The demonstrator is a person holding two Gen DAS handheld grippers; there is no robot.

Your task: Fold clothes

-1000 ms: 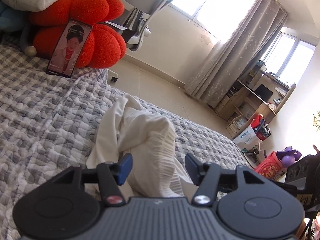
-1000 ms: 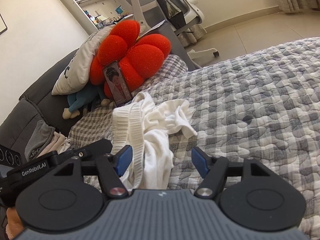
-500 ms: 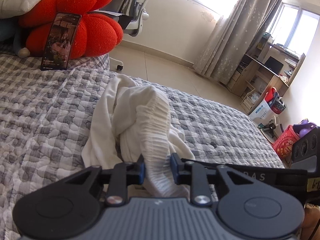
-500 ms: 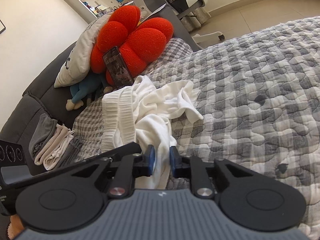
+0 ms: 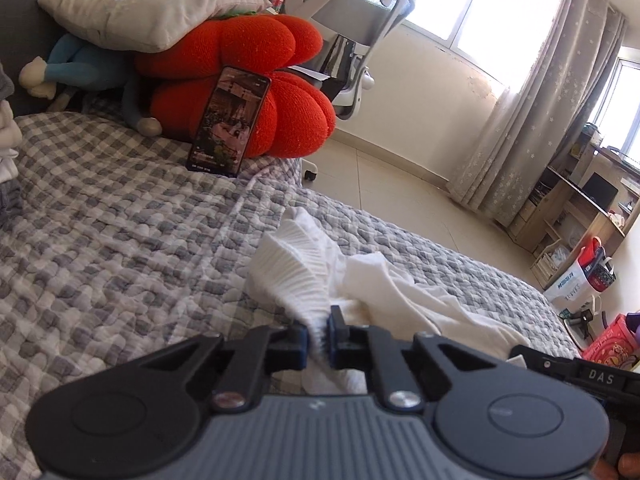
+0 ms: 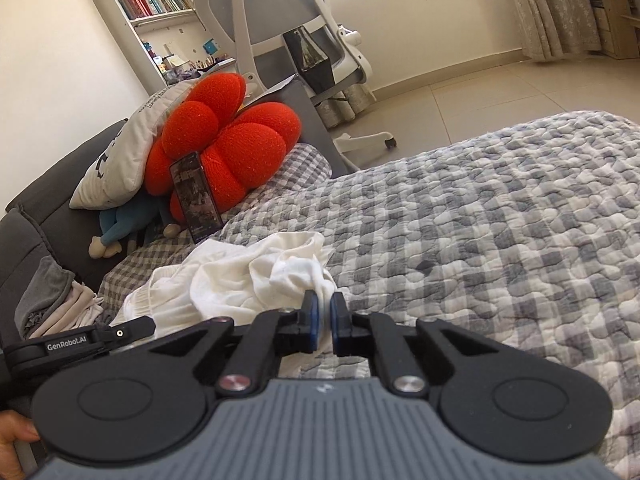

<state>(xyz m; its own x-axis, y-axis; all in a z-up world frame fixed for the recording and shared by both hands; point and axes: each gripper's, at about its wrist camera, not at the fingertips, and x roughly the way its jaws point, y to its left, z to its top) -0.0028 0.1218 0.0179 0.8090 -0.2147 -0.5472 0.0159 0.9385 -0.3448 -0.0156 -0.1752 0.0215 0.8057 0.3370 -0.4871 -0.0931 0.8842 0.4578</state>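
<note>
A: Start at the left of the left wrist view. What's there?

B: Upper left, a pale pillow (image 5: 148, 4) lies on a red cushion (image 5: 256, 92), and a phone (image 5: 228, 124) leans upright against that cushion, probably propped so its screen can be watched. The checked bed quilt (image 5: 100, 248) fills the middle.

A: And the clothing?

B: A white garment (image 5: 360, 280) lies crumpled on the quilt, lower centre of the frame. Its ribbed band runs straight into the left hand-held gripper (image 5: 319, 334), whose jaws are closing and already pinch that band between the blue pads.

A: Why the band?

B: I'd judge it gives a firm, thick edge to lift and spread the piece by.

A: Now the right wrist view, left to right.

B: Far left, a stack of grey and pale clothes (image 6: 52, 304) sits at the edge, seemingly already folded. The same garment is bunched at lower centre. The right hand-held gripper (image 6: 324, 316) has its jaws closing on a fold of white cloth at the near right end of the heap; the pads appear to nip it.

A: So both ends are held?

B: It looks so: two grips apart on one piece, likely to pull it open flat before any fold. Nothing is folded yet.
</note>
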